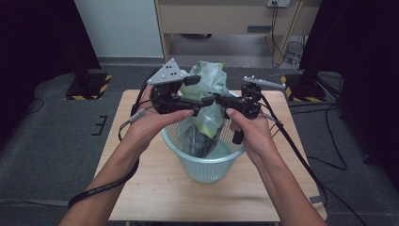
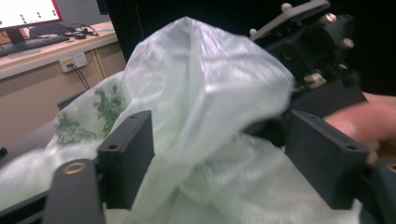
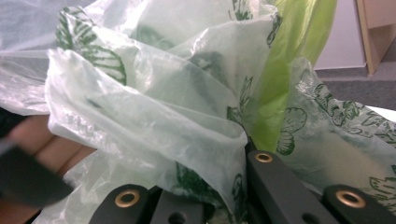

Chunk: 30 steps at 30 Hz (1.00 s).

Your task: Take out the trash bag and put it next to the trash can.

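At the near edge of the wooden table [image 1: 155, 188], two bare forearms enter from below, each hand carrying a black two-jaw gripper. Just beyond them stands a pale blue mesh basket [image 1: 207, 167] at mid-table, lined with a thin, translucent plastic bag [image 1: 209, 89] printed with green leaf motifs; the bag rises out of the basket and bunches between the two tools.

Left gripper [image 1: 200, 101] (topped by a grey three-cornered plate) — its jaws stand apart, one on each side of a raised fold of the bag; in the left gripper view [image 2: 217, 163] the film billows loosely between the pads, and no pad can be seen pressing on it.

Right gripper [image 1: 223, 103] — its jaws are drawn together, pinching a gathered pleat of the bag; in the right gripper view [image 3: 233, 186] the crumpled film emerges directly from between the closed black jaws.

Both tools meet above the basket's far rim, tips nearly touching, with the bag's peak standing behind them.

Farther off: grey carpeted floor [image 1: 51, 141], trailing cables, and a light wooden desk [image 1: 226, 19] against the back wall.
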Available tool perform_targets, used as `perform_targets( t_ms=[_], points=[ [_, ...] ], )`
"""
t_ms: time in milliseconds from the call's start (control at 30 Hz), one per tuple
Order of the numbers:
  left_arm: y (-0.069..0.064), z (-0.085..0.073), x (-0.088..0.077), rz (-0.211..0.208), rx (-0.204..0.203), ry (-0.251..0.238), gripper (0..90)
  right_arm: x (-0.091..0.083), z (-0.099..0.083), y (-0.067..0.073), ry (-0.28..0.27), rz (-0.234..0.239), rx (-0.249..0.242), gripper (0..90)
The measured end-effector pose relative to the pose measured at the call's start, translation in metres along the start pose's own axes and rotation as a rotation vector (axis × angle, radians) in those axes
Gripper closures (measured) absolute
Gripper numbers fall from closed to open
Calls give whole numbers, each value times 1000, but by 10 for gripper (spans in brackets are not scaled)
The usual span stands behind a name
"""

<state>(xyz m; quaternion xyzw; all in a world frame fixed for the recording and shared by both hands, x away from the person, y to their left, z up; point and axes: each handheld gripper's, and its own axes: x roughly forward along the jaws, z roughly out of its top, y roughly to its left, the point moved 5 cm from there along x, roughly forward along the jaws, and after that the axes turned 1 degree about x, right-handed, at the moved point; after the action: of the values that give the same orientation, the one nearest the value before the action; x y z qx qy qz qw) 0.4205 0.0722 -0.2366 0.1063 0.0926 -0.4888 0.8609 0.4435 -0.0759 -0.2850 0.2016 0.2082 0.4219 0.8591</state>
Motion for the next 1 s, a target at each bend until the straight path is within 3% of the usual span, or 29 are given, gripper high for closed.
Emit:
perform_targets(
  t_ms=[133,400,767,900,1000],
  points=[
    [1,-11,-3,13,5,18,180,-2,5,-2,-8,11,34,893],
    [7,-31,9,43,9,75,138,-4,11,2,-14,91,118,895],
    [9,-37,25,42,28,80,155,-7,12,14,24,238,238,897],
    [6,-40,27,30,69,95,299,-5,11,16,38,246,233,896],
    [5,-41,27,27,84,107,456,-4,10,17,40,246,220,895]
  ],
)
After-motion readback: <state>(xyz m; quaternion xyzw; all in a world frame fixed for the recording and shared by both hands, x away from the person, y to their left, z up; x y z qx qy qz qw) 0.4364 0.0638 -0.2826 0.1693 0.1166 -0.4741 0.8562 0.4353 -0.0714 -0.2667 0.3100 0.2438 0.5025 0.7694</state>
